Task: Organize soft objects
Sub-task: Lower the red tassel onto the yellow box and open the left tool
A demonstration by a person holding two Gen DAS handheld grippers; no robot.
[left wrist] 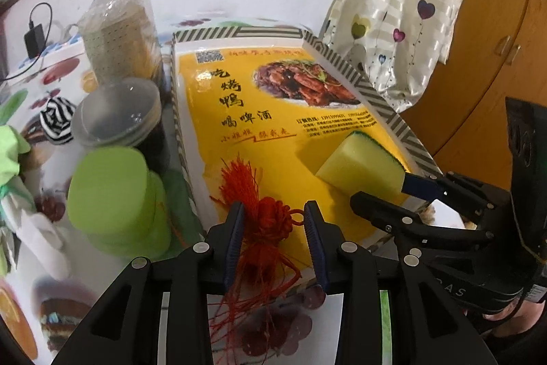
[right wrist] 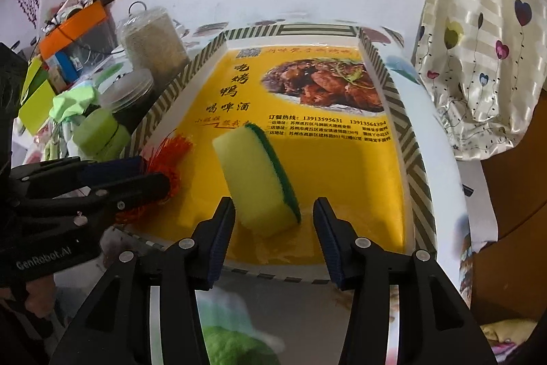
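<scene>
A shallow box (left wrist: 386,105) with a yellow printed bottom lies on the table; it also shows in the right wrist view (right wrist: 410,153). A red knotted tassel (left wrist: 270,218) lies over its near left edge, between the open fingers of my left gripper (left wrist: 273,211). A yellow sponge with a green scouring side (right wrist: 256,180) lies in the box, between the open fingers of my right gripper (right wrist: 273,211). The sponge (left wrist: 359,166) and the right gripper (left wrist: 393,194) show in the left wrist view. The tassel (right wrist: 164,166) and the left gripper (right wrist: 154,177) show in the right wrist view.
Left of the box stand a green-lidded tub (left wrist: 112,194), a clear-lidded dark jar (left wrist: 119,115) and a wrapped grain jar (left wrist: 119,36). A striped black-and-white cloth (left wrist: 56,120) and green cloth (left wrist: 10,153) lie further left. A curtain (left wrist: 400,12) and wooden cabinet (left wrist: 495,57) are on the right.
</scene>
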